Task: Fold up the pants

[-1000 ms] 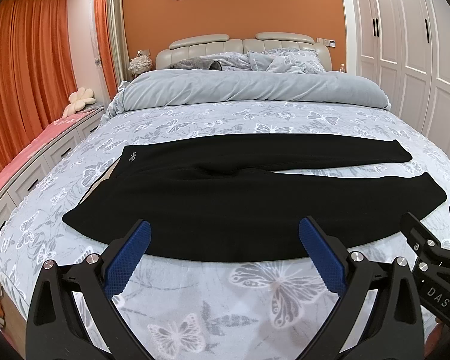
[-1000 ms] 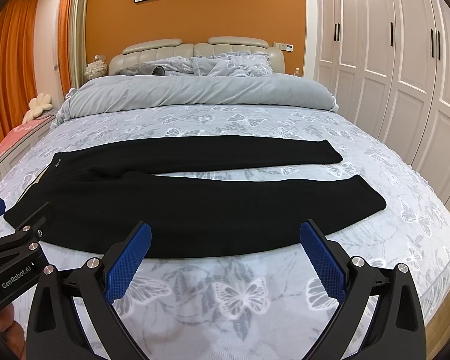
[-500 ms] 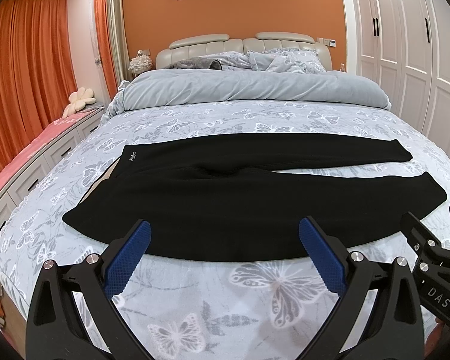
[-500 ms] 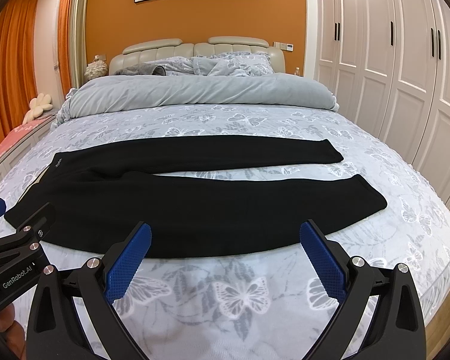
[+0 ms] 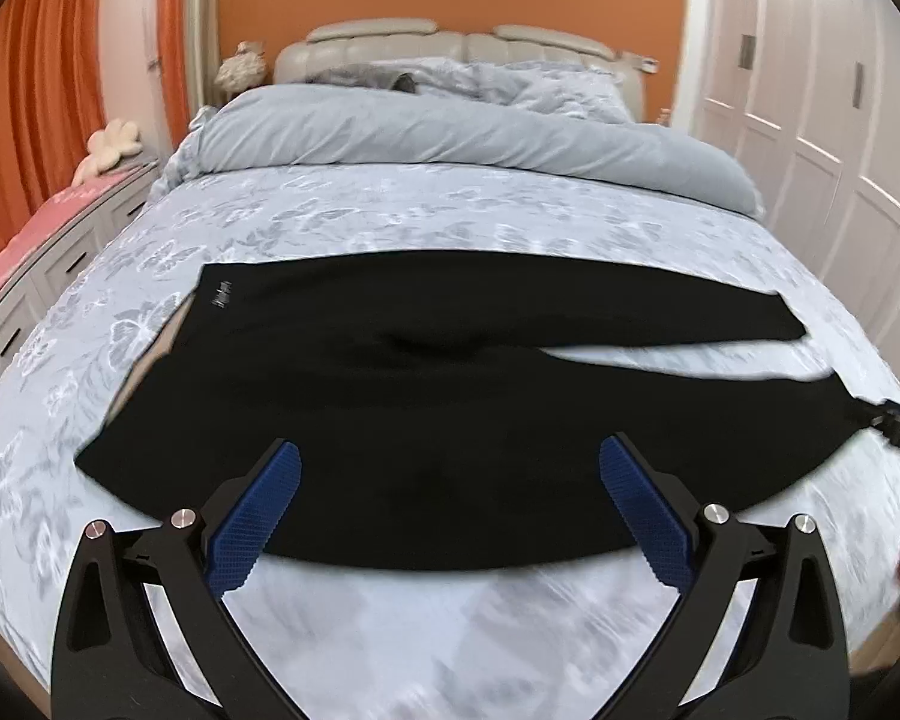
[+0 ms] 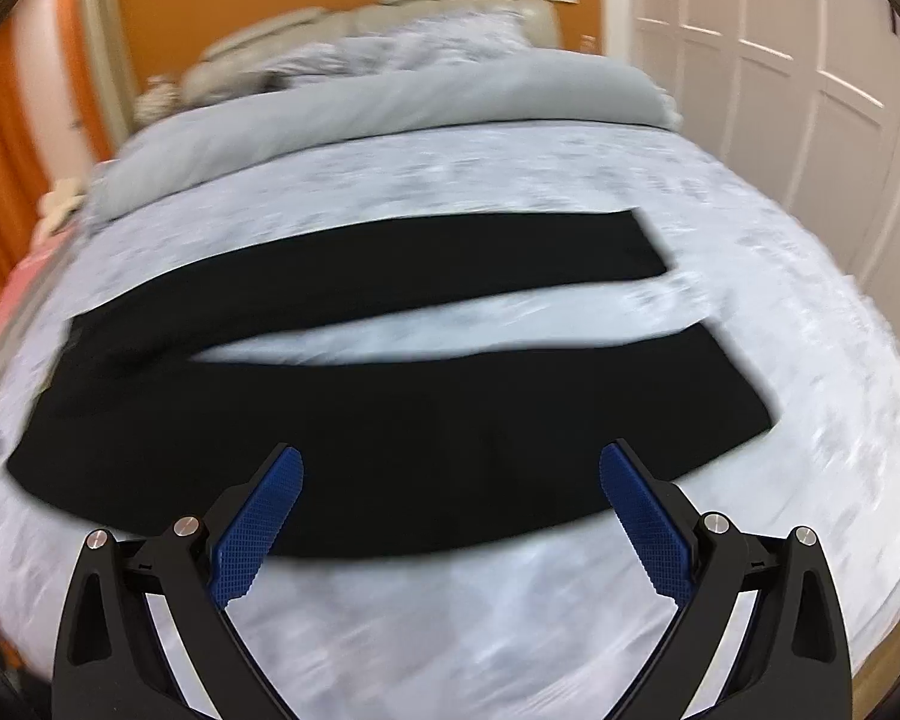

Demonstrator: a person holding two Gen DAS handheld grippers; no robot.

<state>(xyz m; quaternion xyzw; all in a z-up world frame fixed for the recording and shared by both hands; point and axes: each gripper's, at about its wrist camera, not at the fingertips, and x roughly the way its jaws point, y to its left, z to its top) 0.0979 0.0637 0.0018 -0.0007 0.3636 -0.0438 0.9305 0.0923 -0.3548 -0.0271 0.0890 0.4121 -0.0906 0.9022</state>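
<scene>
The black pants [image 5: 438, 414] are lying flat across the bed [image 5: 450, 630], just ahead of both pairs of fingertips, legs split apart toward the right. The left gripper [image 5: 449, 510] and right gripper [image 6: 450, 507] are hovering with fingers spread wide, holding nothing. Both views are blurring, so a hurried pinch is risking catching the bedspread with the near leg, or grabbing only one layer and skewing the fold.
</scene>
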